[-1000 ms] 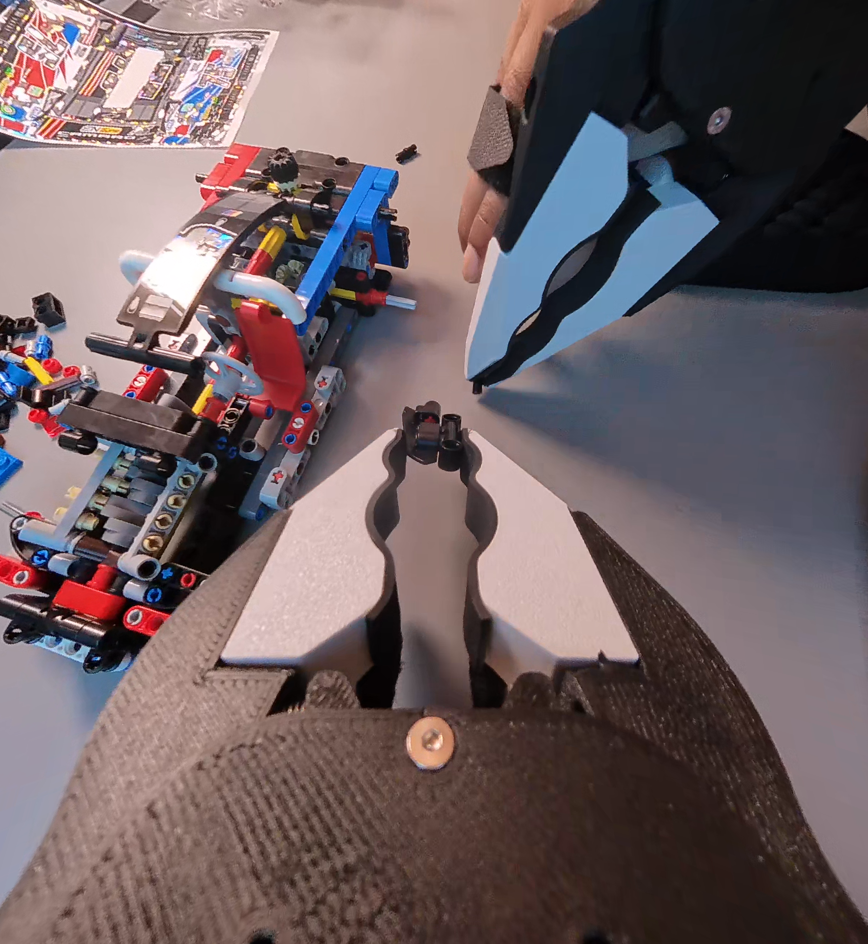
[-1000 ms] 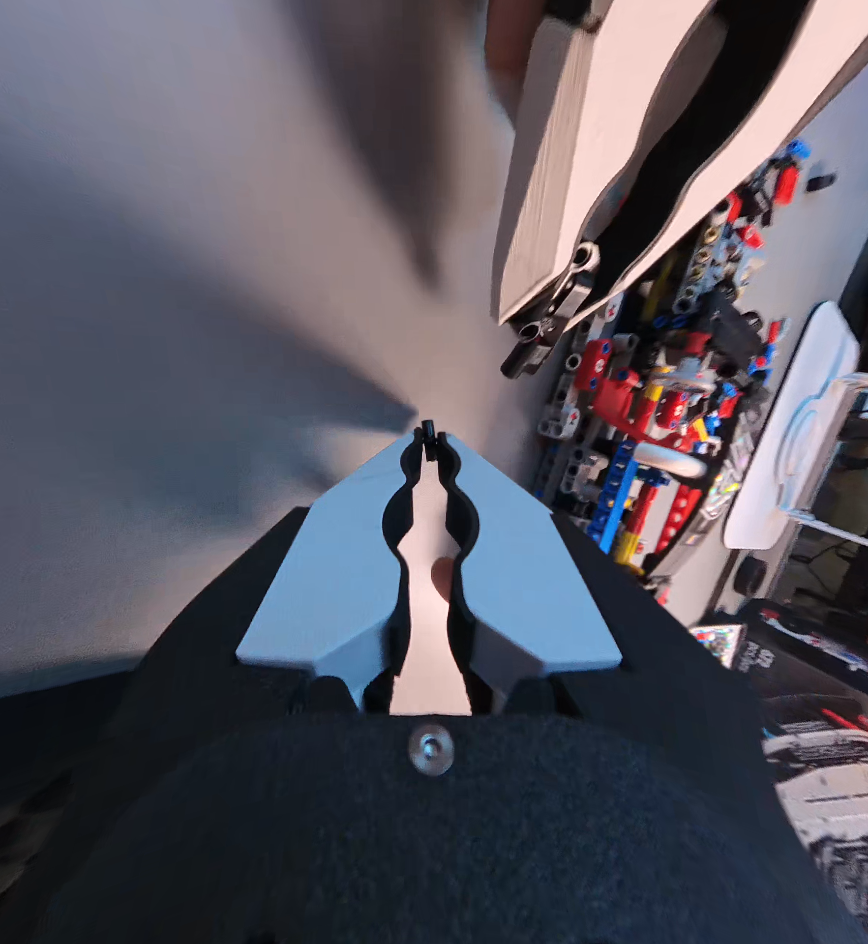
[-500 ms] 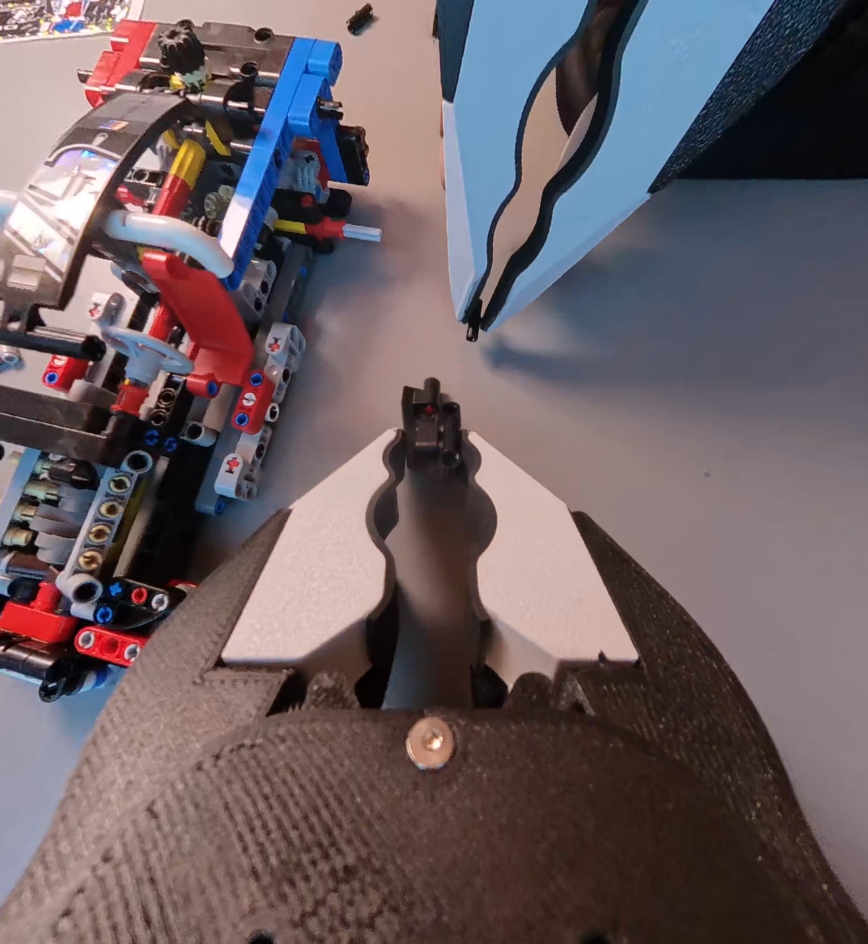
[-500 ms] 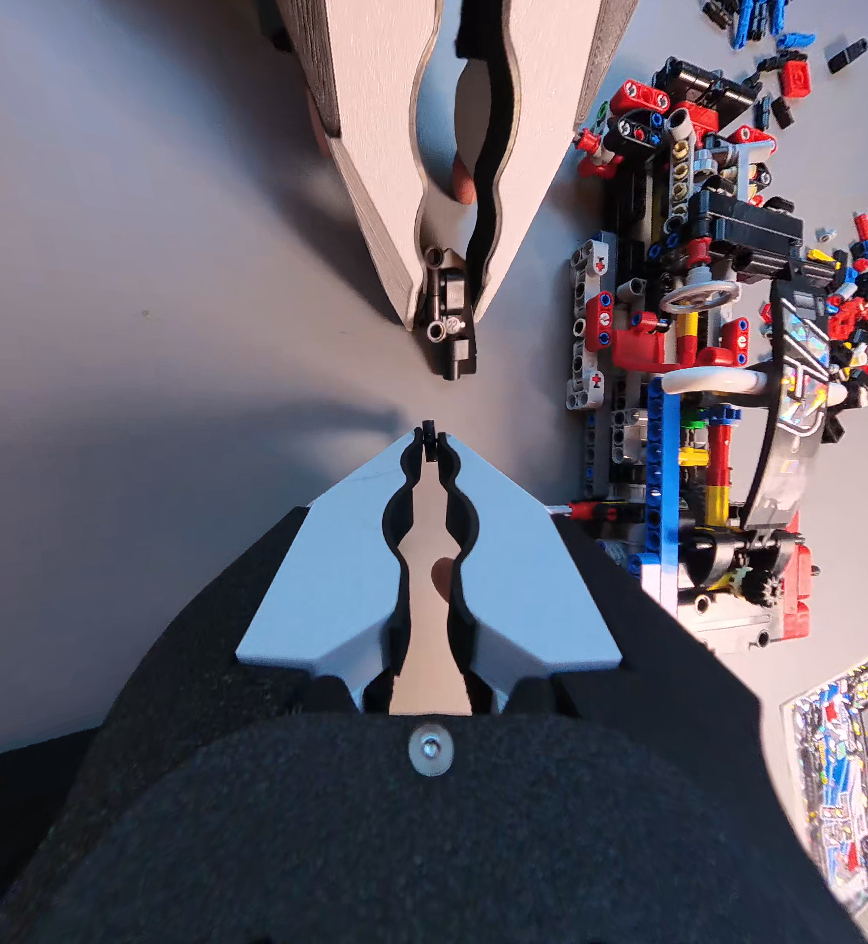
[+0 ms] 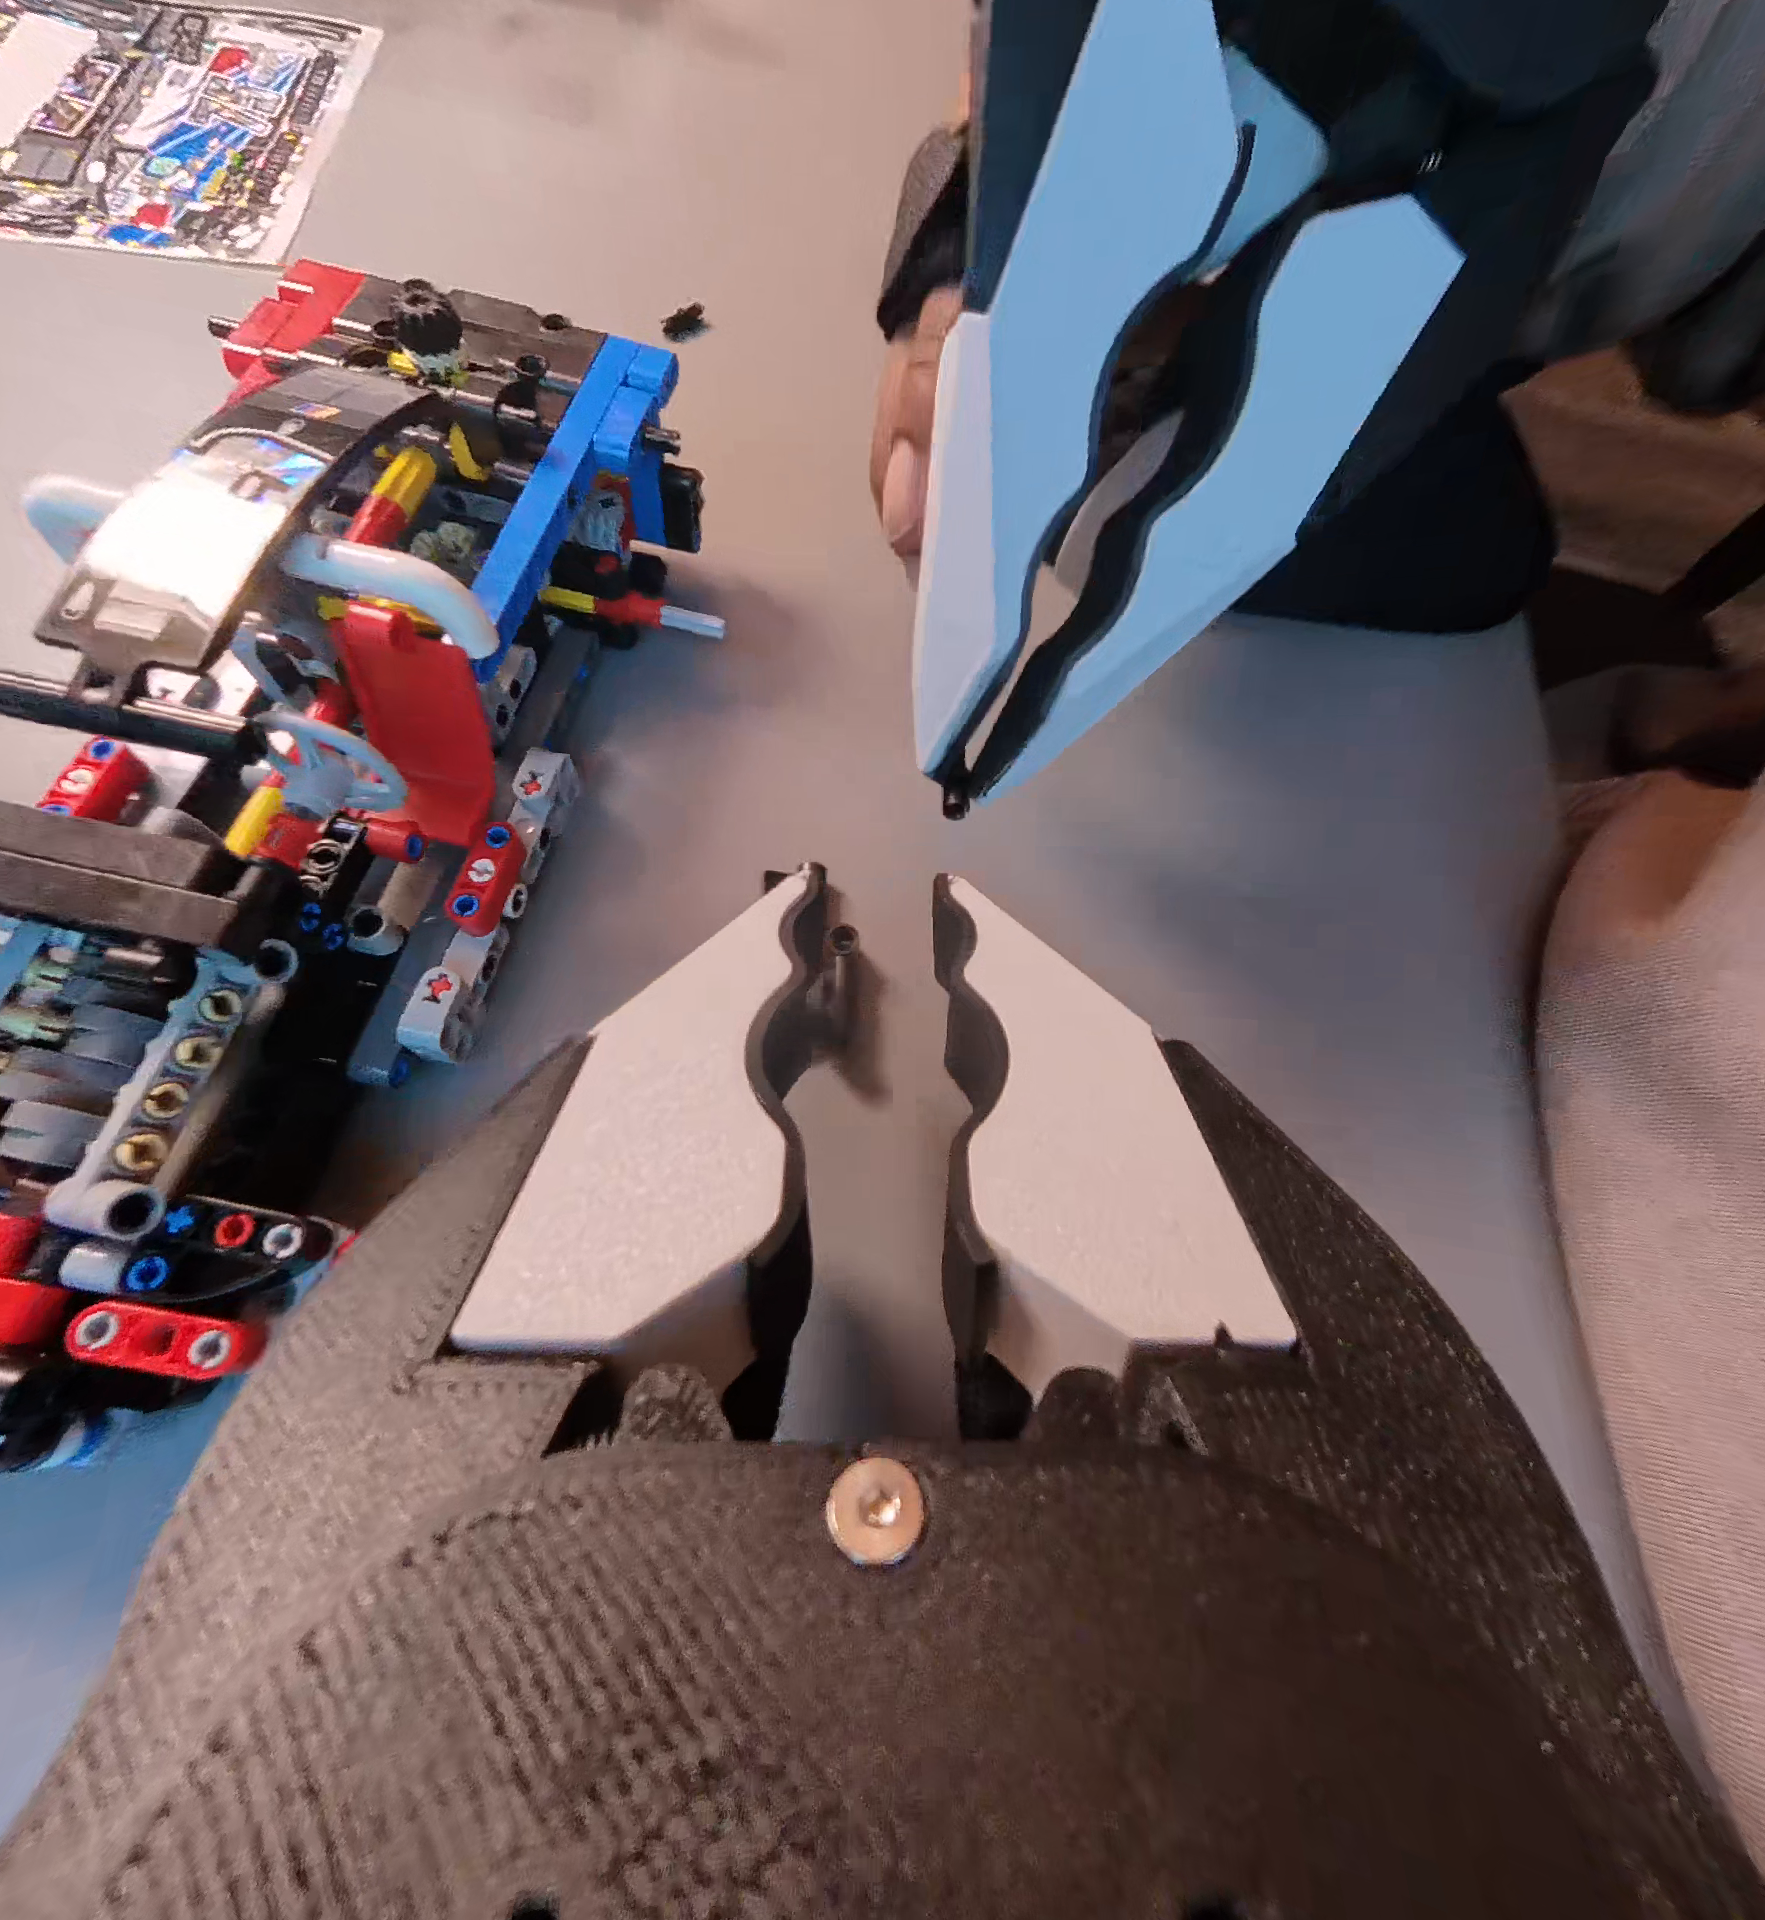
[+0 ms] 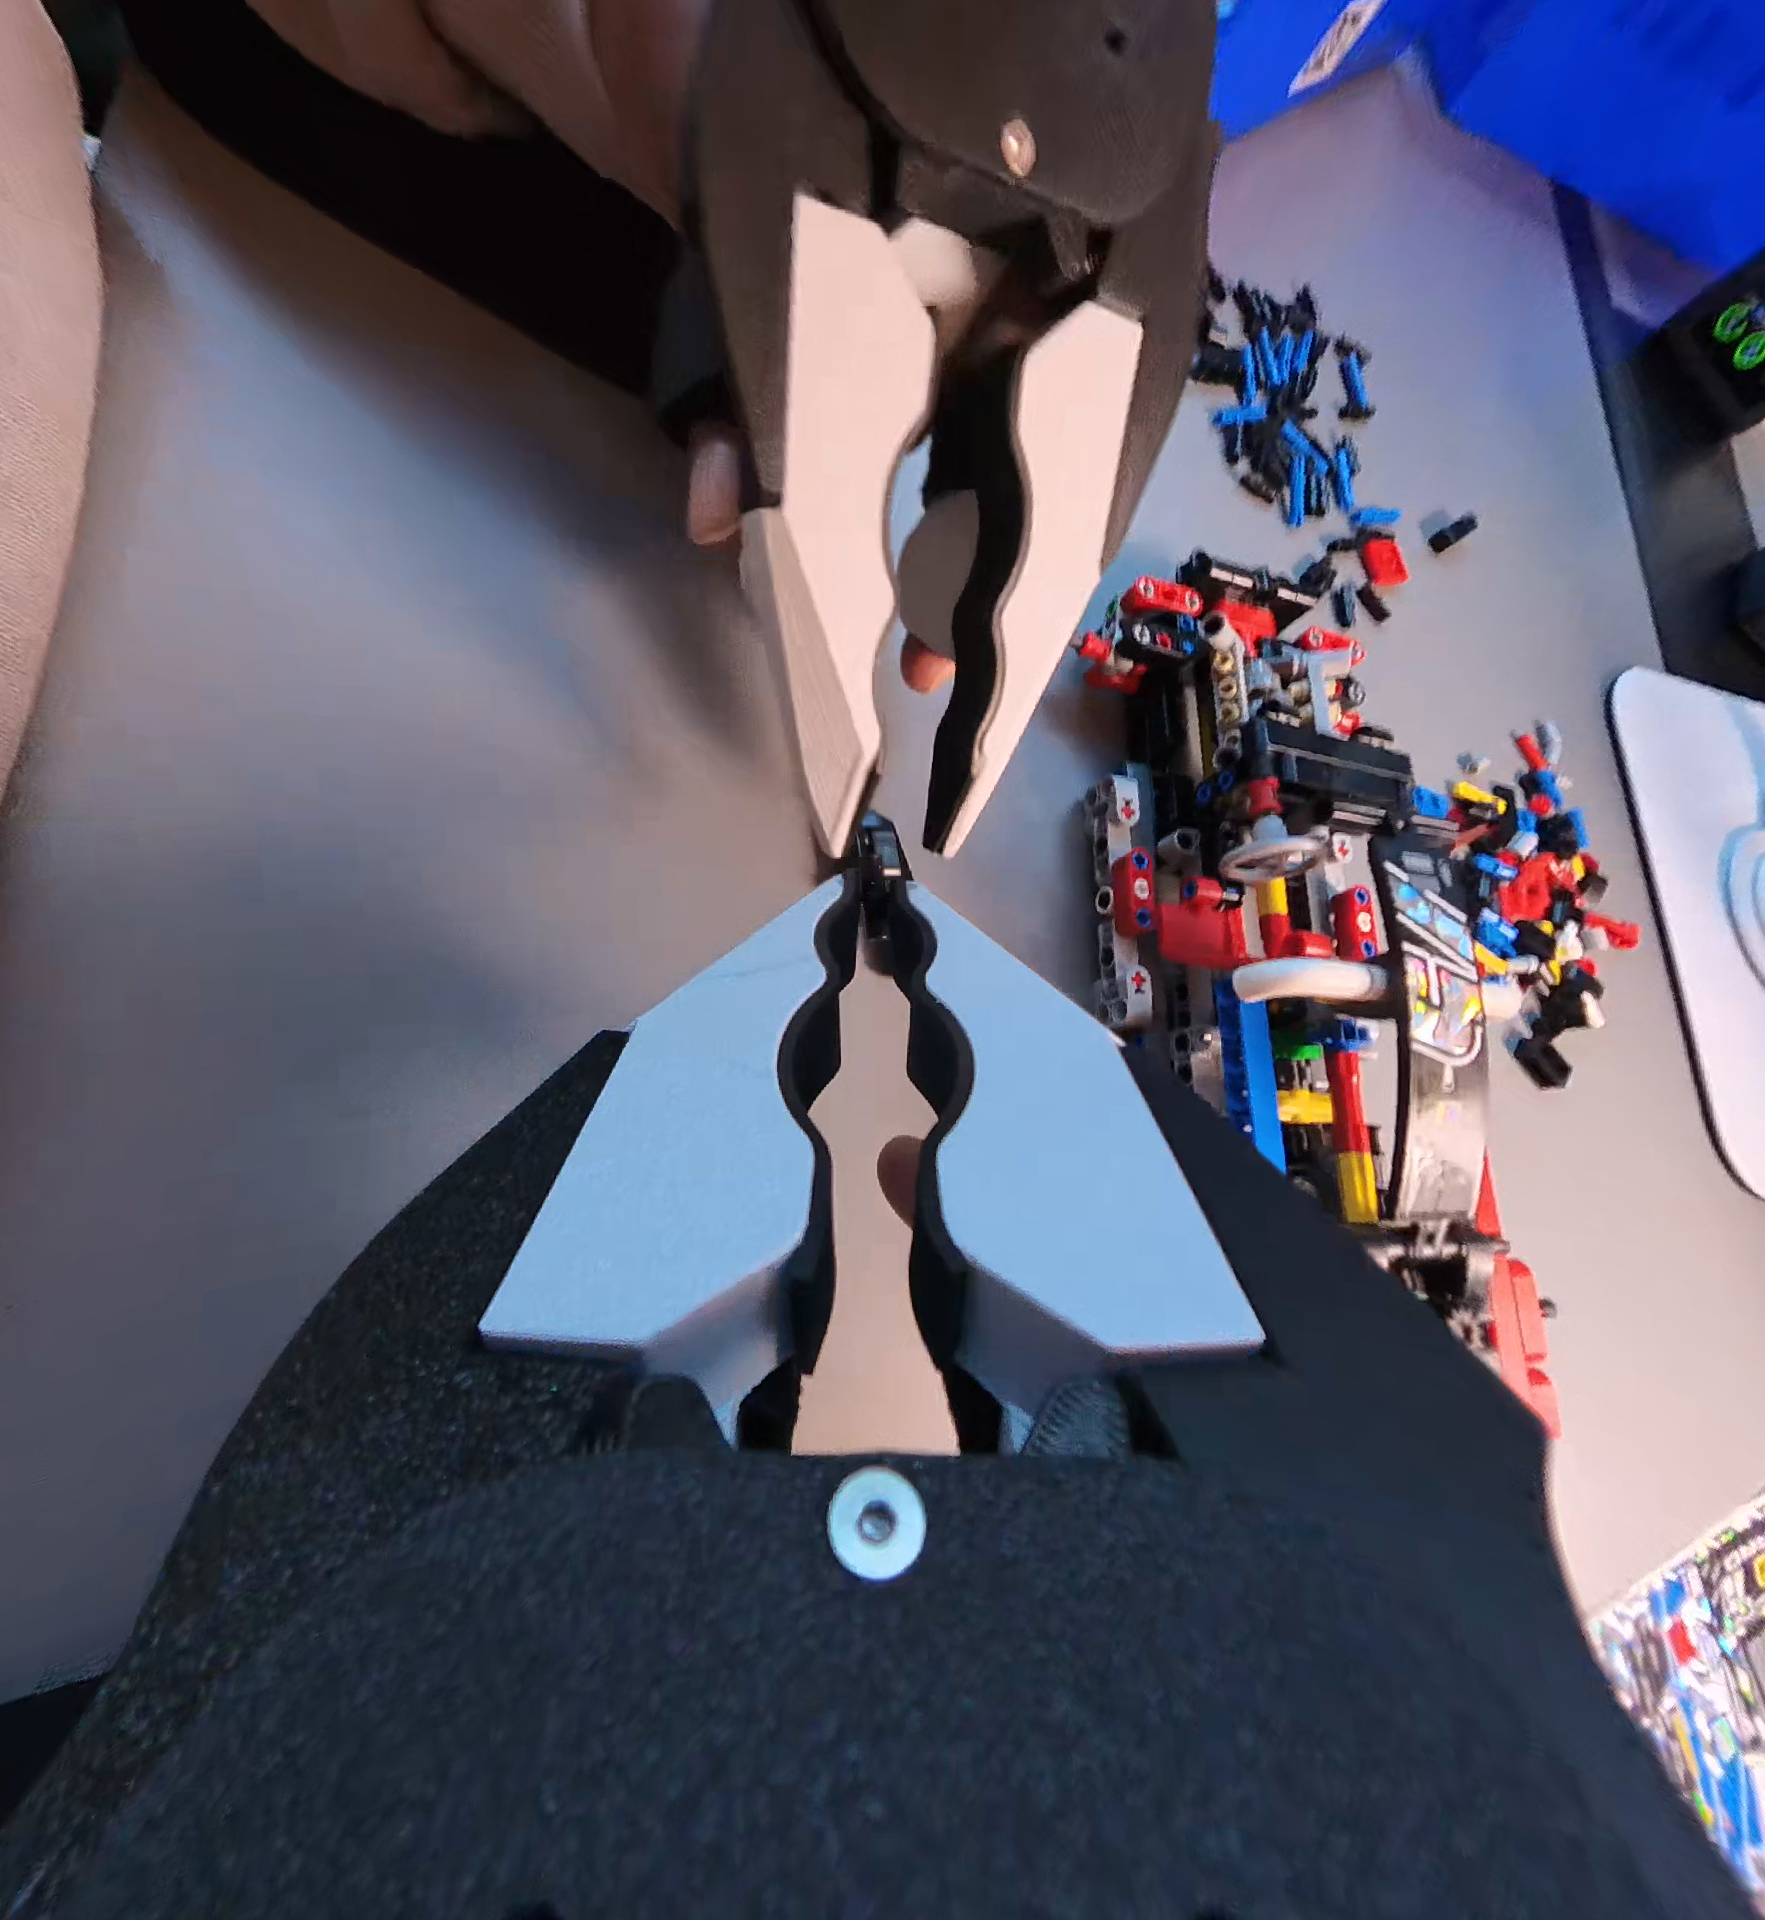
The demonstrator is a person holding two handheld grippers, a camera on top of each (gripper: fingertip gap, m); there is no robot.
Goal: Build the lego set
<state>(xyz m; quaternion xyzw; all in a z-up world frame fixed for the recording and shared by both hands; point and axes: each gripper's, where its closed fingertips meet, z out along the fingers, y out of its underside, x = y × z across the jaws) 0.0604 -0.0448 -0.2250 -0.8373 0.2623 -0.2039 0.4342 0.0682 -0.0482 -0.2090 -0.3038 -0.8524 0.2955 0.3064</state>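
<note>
A partly built lego car (image 5: 265, 790) is seen lying on the grey table (image 5: 1221, 935). To the car's right, the left gripper (image 5: 873, 883) is held with its jaws parted by a clear gap; a small black connector piece (image 5: 836, 987) rests against the inner face of its left finger, untouched by the other finger. Just beyond it, further from the camera, the right gripper (image 5: 961, 795) is angled down towards the table, jaws nearly closed on a small black pin (image 5: 954, 800) pinched at the tips. In the right wrist view the same pin (image 6: 880, 862) is shown clamped between the right gripper's (image 6: 878, 894) tips, with the left gripper (image 6: 893, 831) just above it. Loose pieces (image 6: 1522, 831) are scattered on the car's far side, and a printed sheet (image 5: 119, 114) lies beyond the car's red end.
</note>
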